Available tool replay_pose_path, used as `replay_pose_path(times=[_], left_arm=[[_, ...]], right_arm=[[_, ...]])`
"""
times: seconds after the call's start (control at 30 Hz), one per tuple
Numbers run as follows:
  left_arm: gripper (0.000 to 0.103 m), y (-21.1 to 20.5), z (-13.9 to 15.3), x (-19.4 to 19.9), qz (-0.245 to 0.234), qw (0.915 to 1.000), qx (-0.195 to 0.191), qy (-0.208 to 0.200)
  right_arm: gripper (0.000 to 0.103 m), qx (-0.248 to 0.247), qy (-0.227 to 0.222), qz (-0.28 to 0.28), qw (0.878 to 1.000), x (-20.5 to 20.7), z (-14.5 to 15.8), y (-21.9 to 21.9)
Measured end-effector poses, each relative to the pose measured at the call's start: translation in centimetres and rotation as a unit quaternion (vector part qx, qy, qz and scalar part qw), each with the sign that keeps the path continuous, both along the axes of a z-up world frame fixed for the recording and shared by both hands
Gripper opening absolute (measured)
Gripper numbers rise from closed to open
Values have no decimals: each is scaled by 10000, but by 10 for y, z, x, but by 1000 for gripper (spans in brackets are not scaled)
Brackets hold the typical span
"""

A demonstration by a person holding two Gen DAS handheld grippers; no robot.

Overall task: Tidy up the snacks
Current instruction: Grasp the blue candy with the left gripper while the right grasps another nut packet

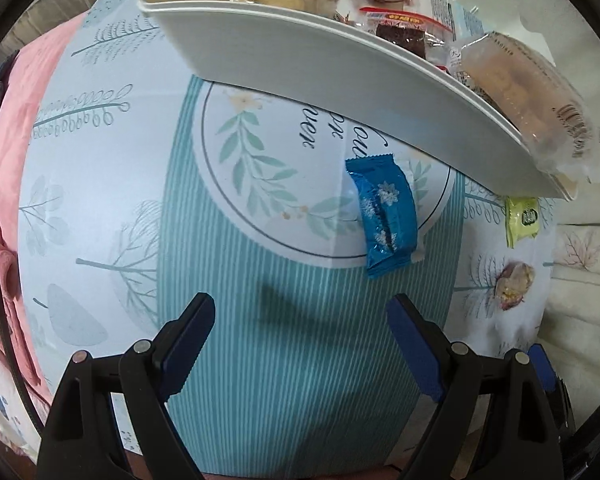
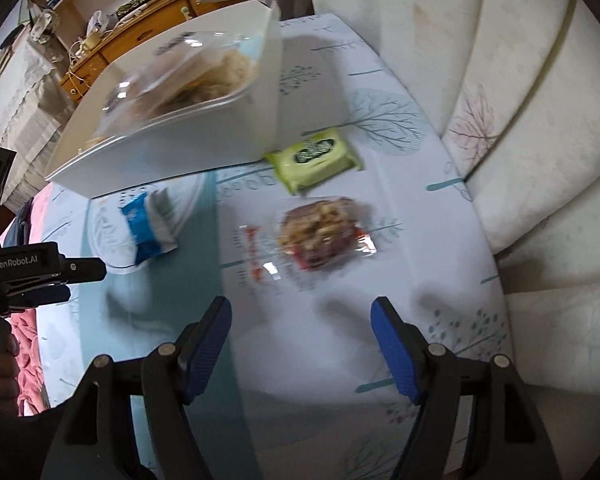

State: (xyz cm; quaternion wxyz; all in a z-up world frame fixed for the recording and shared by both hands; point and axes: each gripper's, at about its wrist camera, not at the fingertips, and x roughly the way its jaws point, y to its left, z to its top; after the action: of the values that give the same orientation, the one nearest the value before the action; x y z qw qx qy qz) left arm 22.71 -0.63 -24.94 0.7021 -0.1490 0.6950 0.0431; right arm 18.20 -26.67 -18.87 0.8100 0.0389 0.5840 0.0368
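both claws spread and empty; right claw (image 2: pixel 300 344) should straddle the nut bar (image 2: pixel 320 232) squarely, then lift it to the white bin (image 2: pixel 204 136).

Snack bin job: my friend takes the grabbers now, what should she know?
Left gripper: open, empty, facing the blue packet.
Right gripper: open, empty, facing the clear-wrapped nut snack.
White bin on the tablecloth already holds several snacks.
Left outside: blue packet, green packet beside the bin's corner, and the nut snack.
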Motion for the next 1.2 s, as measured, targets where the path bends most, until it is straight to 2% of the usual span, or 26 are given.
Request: replay_pose_path(times=[0.1,0.2,0.6,0.8,0.87,0.97,1.03,1.07,1.17,1.2], left_arm=[[87,-8,-5,8,93,9999,57,61],[87,-15,-8,16,170,9998,76,60],[86,-31,-26,52,365,9989,209,220],[63,-40,-30,64,293,9993,44,219],[59,-43,-31,66,226,9995,69,209],[45,-50,-29,71,136,9998,71,142],[34,-50,-27,73,126,9999,36,106],[34,-50,-27,74,138,9999,16,98],[31,-48,-26,74,181,9998,-40,79],[30,-46,-25,61,195,9998,-63,81]], right_arm=[[76,-31,59,48,10000,8,-5,-9],[85,-59,105,117,9999,19,-9,-13],[85,-142,310,814,9961,57,-32,-9],[85,-153,369,1139,9927,66,-41,-3],[84,-128,382,1194,9920,67,-44,0],[75,-118,368,1256,9913,67,-49,3],[64,-94,294,1307,9909,65,-49,6],[59,-88,266,1344,9905,65,-49,9],[58,-100,242,1379,9901,65,-50,14],[57,-101,251,1384,9900,68,-49,18]])
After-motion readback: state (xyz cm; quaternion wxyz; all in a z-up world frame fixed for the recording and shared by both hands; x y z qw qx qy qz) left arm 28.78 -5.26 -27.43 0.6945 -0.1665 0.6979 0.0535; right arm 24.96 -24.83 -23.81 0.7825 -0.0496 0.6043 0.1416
